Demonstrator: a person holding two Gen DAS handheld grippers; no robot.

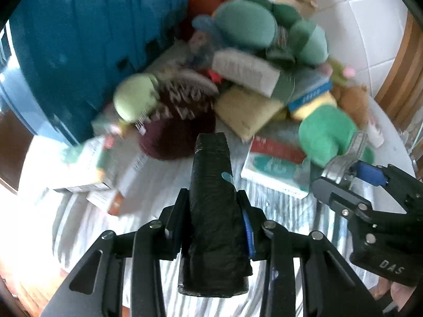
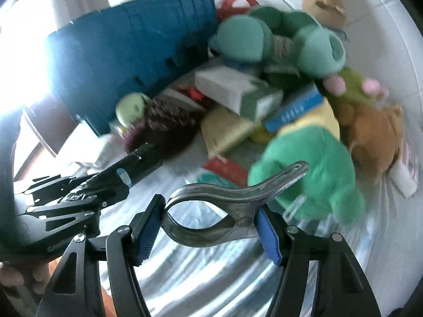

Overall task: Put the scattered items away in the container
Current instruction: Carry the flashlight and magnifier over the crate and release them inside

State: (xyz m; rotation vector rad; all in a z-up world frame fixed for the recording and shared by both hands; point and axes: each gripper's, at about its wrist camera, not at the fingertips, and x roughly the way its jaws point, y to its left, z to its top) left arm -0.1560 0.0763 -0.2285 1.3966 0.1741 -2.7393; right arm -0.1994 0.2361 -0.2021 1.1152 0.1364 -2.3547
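White tiled wall [image 1: 351,13] behind, wooden trim [image 1: 401,60] at the right edge — harsh window glare [image 2: 23,60] washes the left side.

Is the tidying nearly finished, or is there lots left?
Lots left. The left gripper holds a black roll, the right gripper a metal clamp. Toys like the green plush and boxes lie piled beside the blue container; nothing visibly inside yet.

Toy-strewn striped cloth [image 1: 164,179] on table [image 1: 391,121]
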